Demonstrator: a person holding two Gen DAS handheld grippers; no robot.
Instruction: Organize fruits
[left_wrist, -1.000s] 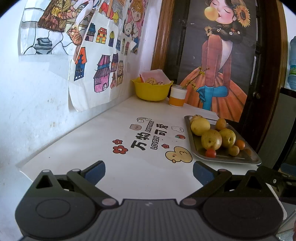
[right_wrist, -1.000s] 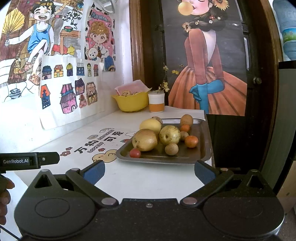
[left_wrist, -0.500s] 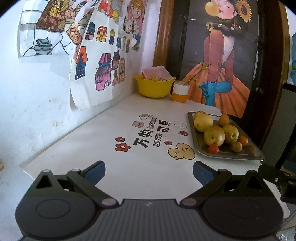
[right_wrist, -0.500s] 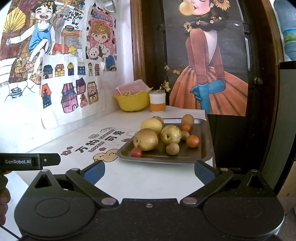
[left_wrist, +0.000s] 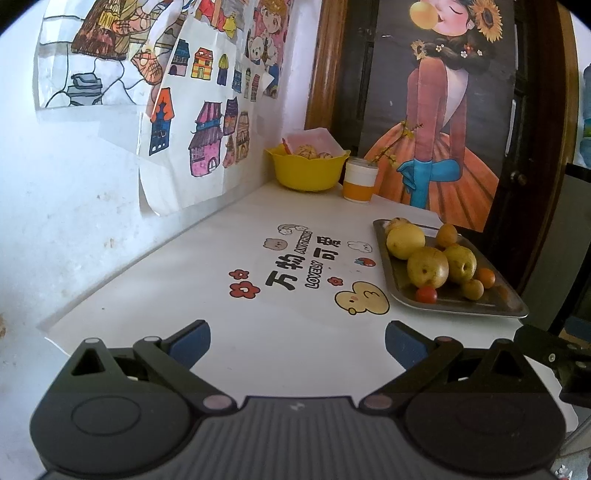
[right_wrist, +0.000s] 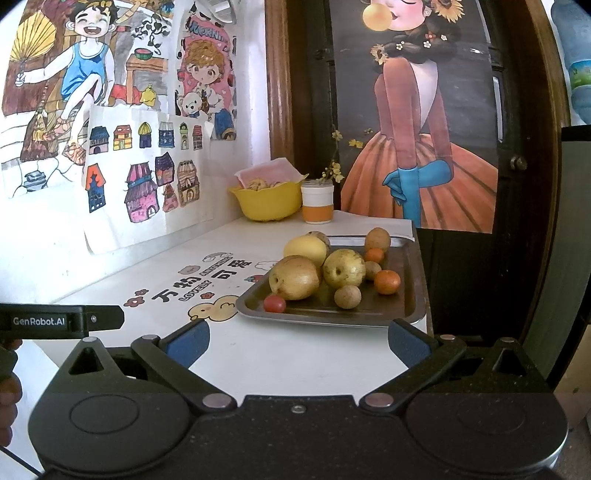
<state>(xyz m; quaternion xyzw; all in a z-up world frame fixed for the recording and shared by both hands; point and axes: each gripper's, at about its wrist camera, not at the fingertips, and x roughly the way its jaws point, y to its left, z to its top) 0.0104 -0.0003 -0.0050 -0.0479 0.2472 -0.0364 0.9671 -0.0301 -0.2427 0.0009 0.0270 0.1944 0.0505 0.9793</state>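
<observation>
White table (left_wrist: 229, 236): metal tray (right_wrist: 408, 295) at 1 o'clock of right gripper (right_wrist: 298, 341), 2 o'clock of left gripper (left_wrist: 297, 341). Both tongs wide, holding nothing, short of tray. Fruits (right_wrist: 295, 277) heaped together on tray: pears, oranges, one tomato (right_wrist: 274, 304). Yellow bowl (left_wrist: 306, 171) at 12 o'clock, far corner. Heap fits sorting pending or gathering finished; stage unclear.

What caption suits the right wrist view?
Open right gripper faces a metal tray of mixed fruit on a white table.
</observation>
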